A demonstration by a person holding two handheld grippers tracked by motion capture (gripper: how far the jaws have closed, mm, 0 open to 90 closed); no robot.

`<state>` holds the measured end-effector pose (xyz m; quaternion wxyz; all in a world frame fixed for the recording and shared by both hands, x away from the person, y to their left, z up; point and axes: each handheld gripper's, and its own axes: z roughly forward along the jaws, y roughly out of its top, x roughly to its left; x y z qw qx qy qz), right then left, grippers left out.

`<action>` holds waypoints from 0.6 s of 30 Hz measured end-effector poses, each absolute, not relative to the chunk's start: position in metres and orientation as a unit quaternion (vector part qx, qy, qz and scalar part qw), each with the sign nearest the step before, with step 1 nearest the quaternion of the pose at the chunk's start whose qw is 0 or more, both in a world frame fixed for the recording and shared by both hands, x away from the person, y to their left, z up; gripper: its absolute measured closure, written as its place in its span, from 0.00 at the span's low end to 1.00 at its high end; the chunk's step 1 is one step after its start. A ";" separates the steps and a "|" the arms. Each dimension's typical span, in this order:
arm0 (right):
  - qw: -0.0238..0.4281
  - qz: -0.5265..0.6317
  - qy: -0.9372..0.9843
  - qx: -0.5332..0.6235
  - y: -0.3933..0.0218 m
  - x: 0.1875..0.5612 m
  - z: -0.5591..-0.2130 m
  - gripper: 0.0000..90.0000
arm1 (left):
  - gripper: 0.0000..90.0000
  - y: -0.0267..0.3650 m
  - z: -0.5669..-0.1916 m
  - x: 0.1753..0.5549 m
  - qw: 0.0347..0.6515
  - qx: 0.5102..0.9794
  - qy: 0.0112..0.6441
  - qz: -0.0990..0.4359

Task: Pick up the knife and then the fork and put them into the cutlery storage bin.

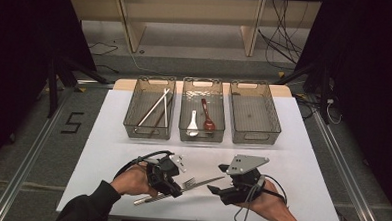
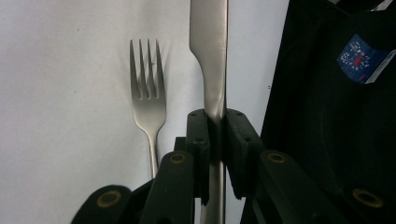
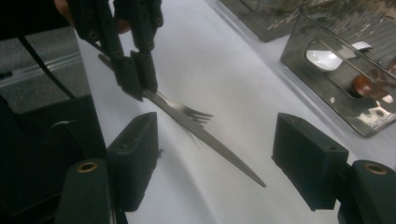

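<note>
Left tongs [image 1: 180,182] clamp a knife [image 1: 208,181] above the desk [image 1: 307,160]; right tongs [image 1: 220,179] stand wide open around its tip.

From above, the knife is a thin sliver at 6 o'clock on the desk, its blade pointing toward 3 o'clock, with the fork [image 1: 187,181] half hidden beside it. The left gripper view shows the pads shut on the knife [image 2: 211,60] and the fork [image 2: 148,100] lying flat at 9 o'clock of it; both handles are cut off by the jaws. The right gripper view shows the blade [image 3: 210,140] running between its open pads, touching neither. Three bins [image 1: 255,135] sit at 12 o'clock: chopsticks [image 1: 156,108] in the left one, two spoons [image 1: 201,121] in the middle one.
</note>
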<state>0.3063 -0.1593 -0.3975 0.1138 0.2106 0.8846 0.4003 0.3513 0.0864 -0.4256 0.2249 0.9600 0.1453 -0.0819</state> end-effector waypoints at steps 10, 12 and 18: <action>0.137 0.355 0.911 0.158 -0.141 0.300 -0.405 0.40 | 0.89 0.077 -0.423 0.354 0.214 0.962 0.137 -0.096; 0.140 0.349 0.914 0.149 -0.137 0.299 -0.407 0.42 | 0.89 0.075 -0.423 0.354 0.212 0.963 0.133 -0.099; 0.155 0.322 0.927 0.113 -0.128 0.296 -0.413 0.47 | 0.89 0.068 -0.422 0.356 0.201 0.965 0.125 -0.116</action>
